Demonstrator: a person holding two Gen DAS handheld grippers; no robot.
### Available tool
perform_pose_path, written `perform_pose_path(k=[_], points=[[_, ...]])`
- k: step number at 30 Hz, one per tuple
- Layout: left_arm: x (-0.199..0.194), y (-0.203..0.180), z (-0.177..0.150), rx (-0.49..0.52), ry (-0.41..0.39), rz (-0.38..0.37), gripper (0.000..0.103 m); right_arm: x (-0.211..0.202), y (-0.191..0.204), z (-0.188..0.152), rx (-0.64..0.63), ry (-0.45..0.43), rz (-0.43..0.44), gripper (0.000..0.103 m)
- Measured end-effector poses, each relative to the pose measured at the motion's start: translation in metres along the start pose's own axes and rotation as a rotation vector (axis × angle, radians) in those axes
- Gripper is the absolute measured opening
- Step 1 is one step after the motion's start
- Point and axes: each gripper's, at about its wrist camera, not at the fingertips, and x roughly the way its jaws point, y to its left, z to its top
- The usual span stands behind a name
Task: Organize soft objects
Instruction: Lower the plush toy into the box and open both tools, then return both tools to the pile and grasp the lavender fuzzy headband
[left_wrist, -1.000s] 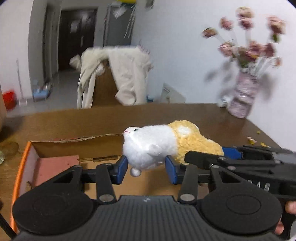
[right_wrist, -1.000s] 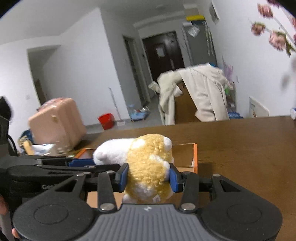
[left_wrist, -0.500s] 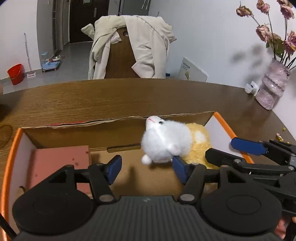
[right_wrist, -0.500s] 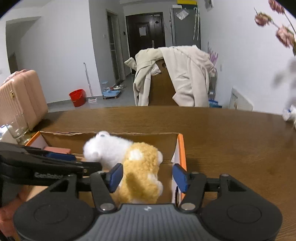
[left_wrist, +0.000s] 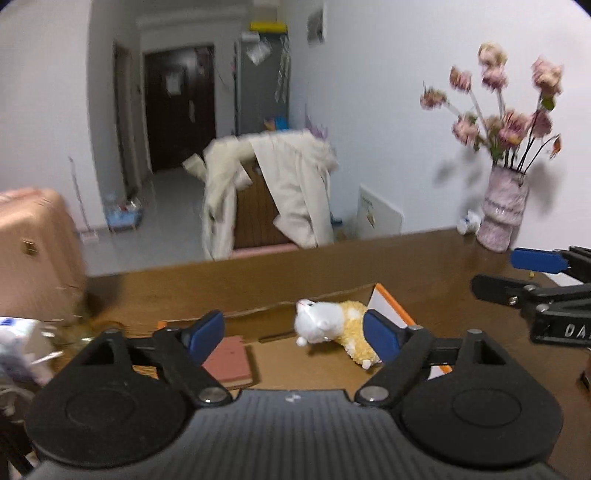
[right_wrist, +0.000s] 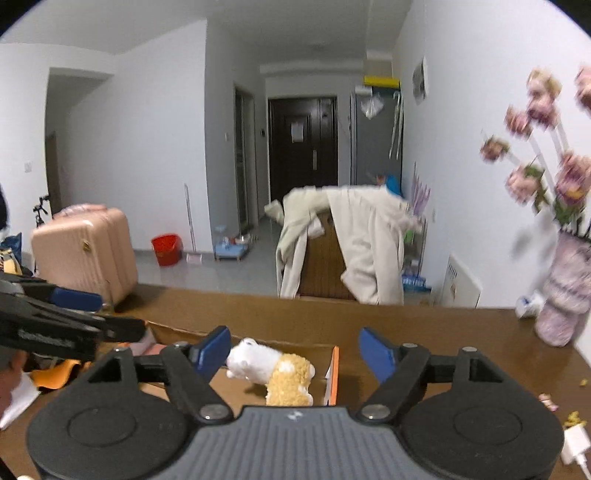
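A white and yellow plush hamster (left_wrist: 334, 329) (right_wrist: 275, 371) lies on the floor of an open cardboard box (left_wrist: 391, 306) (right_wrist: 332, 373) with an orange rim. A pink pad (left_wrist: 227, 360) lies flat in the same box, to the left. My left gripper (left_wrist: 293, 334) hangs above the box, its jaws opening, with nothing touching its blue pads. The right gripper (right_wrist: 295, 352) is also above the box, jaws opening and free of the toy. Each gripper shows at the edge of the other's view.
The box rests on a brown wooden table (right_wrist: 461, 332). A vase of pink flowers (left_wrist: 504, 210) (right_wrist: 565, 284) stands at the table's far right corner. Behind the table is a chair draped with a cream coat (left_wrist: 291, 188). A pink suitcase (right_wrist: 83, 254) stands on the floor at left.
Both grippers let go of the plush hamster, which now lies in the box. Their jaws have spread wide and both have lifted up and back from the box.
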Motion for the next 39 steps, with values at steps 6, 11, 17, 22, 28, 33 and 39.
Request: perform_pose_path(k=[6, 11, 17, 22, 28, 33, 39], points=[[-0.111, -0.008, -0.062, 0.018, -0.184, 0.034, 0.099, -0.092, 0.021, -0.038, -0.043, -0.062, 0.065, 0.088], [-0.171, -0.013, -0.136, 0.005, -0.237, 0.075, 0.102, -0.142, 0.043, -0.102, -0.056, -0.063, 0.13, 0.09], [-0.217, -0.013, -0.222, -0.062, -0.239, 0.111, 0.103, -0.187, 0.067, -0.173, -0.065, -0.052, 0.109, 0.09], [-0.233, -0.015, -0.258, -0.062, -0.238, 0.135, 0.103, -0.205, 0.07, -0.204, -0.029, -0.033, 0.096, 0.092], [-0.226, -0.015, -0.264, -0.071, -0.204, 0.147, 0.103, -0.203, 0.081, -0.215, -0.038, -0.001, 0.139, 0.092], [-0.215, -0.02, -0.263, -0.059, -0.181, 0.134, 0.103, -0.183, 0.086, -0.226, -0.036, 0.063, 0.148, 0.09], [-0.182, -0.036, -0.253, -0.032, -0.141, 0.078, 0.103, -0.148, 0.081, -0.244, 0.02, 0.152, 0.171, 0.082]])
